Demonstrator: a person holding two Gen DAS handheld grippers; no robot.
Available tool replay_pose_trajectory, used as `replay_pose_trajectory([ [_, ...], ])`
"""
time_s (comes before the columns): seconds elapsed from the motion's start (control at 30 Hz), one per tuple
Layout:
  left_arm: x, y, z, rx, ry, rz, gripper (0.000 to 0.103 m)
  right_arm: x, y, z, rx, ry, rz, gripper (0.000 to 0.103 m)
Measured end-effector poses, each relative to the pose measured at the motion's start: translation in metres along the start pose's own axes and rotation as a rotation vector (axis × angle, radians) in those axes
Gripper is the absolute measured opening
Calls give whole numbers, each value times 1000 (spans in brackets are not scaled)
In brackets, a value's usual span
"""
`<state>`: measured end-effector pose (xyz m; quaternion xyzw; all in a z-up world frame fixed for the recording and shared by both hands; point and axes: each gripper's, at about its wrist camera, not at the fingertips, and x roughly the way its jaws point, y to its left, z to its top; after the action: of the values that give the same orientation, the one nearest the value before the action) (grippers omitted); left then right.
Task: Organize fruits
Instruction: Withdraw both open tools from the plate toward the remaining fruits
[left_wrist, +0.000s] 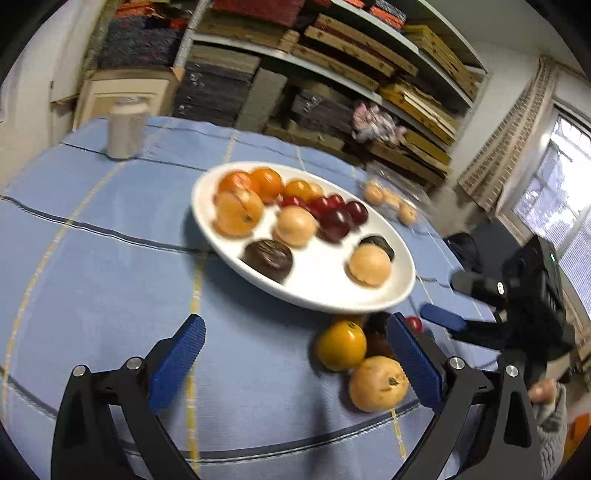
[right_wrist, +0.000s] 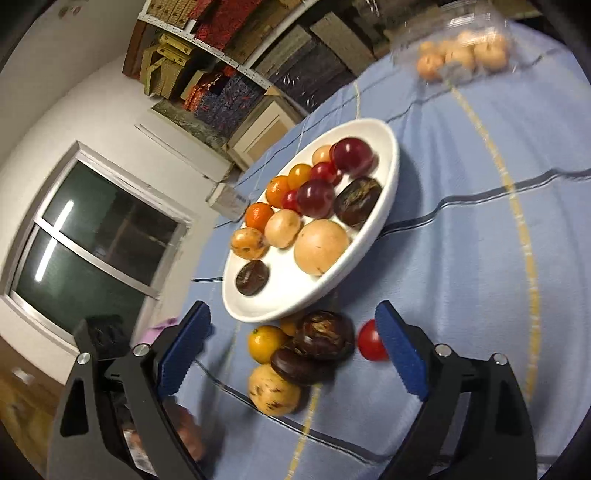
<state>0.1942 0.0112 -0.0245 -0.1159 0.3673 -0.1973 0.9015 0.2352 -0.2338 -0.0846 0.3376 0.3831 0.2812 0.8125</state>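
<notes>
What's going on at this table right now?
A person is sorting fruit onto a white plate with a gripper in each hand. Both the left gripper and the right gripper are open and hold nothing. The plate already carries oranges, red and dark fruits. A small pile is left on the blue tablecloth beside it, including a yellow-orange fruit and a red tomato.

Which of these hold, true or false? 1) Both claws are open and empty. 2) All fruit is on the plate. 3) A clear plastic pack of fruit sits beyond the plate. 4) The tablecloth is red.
1) Left claw and right claw open, empty: true.
2) False: loose fruit, including a yellow orange and a red cherry tomato, lies beside the white plate.
3) Clear plastic pack: true.
4) False: the tablecloth is blue.
</notes>
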Motion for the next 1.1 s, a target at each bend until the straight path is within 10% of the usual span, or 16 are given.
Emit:
replay_pose_trajectory([
  [0.77,77,-49,5,112,191,-251,99,76,32,19,-103,280,-3,99],
  [1.1,59,-46,-14,104,274,-366,99,78,38,-17,-16,445,195,98],
])
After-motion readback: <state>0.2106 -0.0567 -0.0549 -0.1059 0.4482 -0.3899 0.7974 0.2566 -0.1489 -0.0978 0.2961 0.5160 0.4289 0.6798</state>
